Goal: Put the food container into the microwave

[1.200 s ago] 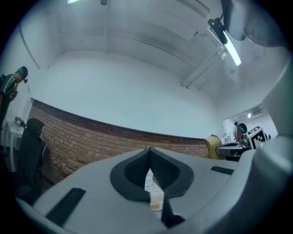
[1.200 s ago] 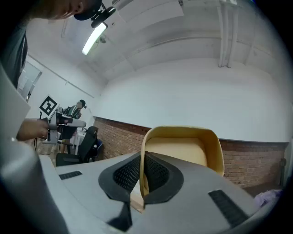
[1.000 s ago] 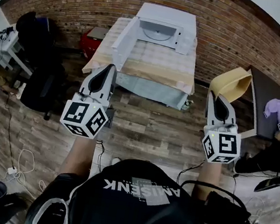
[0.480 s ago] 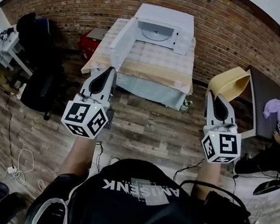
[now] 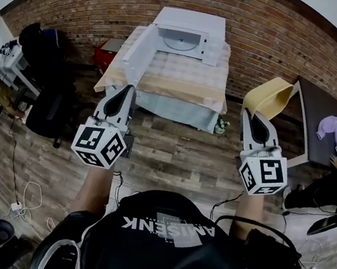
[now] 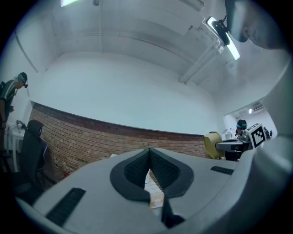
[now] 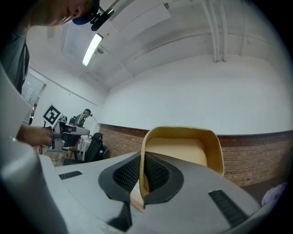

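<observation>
- Left gripper: jaws pressed together, holding nothing.
- Microwave: door open, well ahead on the table, forward-left of the load.
- Right gripper: jaws clamped on the yellow food container wall, which juts beyond them.

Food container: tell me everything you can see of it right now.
The food container is a pale yellow, plastic-looking rectangular tub with rounded corners. It has no lid and its inside looks empty. It is tipped up on edge, with its open side facing back along the right gripper, whose jaws are shut on one side wall at the rim. It hangs in the air over the wooden floor, off to the right of the table and short of the open microwave. Nothing else touches it.
</observation>
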Demonstrator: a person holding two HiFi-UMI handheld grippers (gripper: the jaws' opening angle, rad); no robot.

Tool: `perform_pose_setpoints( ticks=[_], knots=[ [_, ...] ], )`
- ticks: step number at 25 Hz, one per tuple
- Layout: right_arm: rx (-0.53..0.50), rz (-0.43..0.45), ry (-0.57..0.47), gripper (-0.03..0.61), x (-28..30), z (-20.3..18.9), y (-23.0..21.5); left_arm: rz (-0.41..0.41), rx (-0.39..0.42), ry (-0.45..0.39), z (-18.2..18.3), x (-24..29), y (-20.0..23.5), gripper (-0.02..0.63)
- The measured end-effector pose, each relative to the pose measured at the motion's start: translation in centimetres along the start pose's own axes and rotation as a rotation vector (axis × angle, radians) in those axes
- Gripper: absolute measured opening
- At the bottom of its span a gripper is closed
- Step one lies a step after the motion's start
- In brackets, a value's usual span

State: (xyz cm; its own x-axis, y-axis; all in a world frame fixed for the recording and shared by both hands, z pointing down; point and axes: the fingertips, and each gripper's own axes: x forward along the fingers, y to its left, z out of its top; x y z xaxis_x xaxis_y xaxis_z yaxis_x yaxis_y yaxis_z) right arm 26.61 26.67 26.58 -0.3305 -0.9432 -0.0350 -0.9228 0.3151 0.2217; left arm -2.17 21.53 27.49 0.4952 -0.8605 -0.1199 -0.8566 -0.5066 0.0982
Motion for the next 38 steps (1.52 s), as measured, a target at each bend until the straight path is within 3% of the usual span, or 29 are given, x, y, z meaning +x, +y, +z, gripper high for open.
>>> perform_pose_setpoints(
  ticks=[5, 10, 15, 28, 38],
  knots=[
    [0.012, 0.019, -0.006, 0.042, -0.8, -1.4, -2.1, 0.039, -0.012, 0.029, -1.8, 0.1, -1.3, 0.012],
    [0.033, 0.044, 0.015, 0.041, 0.2, -3.5, -2.0, 0.038, -0.01, 0.07, -3.4, 1.0, -1.6, 0.012],
    [0.012, 0.049, 0.035, 0.041, 2.7, -4.0, -1.9, 0.016, -0.021, 0.06, -3.8, 3.3, -0.1, 0.012],
    [-0.049, -0.001, 0.073, 0.041, 14.2, -2.4, -1.5, -0.019, -0.034, -0.004, -1.9, 11.8, 10.2, 0.012],
    [-0.058, 0.001, 0.09, 0.041, 22.7, -1.8, 0.9, -0.037, -0.035, 0.001, -2.1, 15.2, 17.6, 0.012]
  ],
)
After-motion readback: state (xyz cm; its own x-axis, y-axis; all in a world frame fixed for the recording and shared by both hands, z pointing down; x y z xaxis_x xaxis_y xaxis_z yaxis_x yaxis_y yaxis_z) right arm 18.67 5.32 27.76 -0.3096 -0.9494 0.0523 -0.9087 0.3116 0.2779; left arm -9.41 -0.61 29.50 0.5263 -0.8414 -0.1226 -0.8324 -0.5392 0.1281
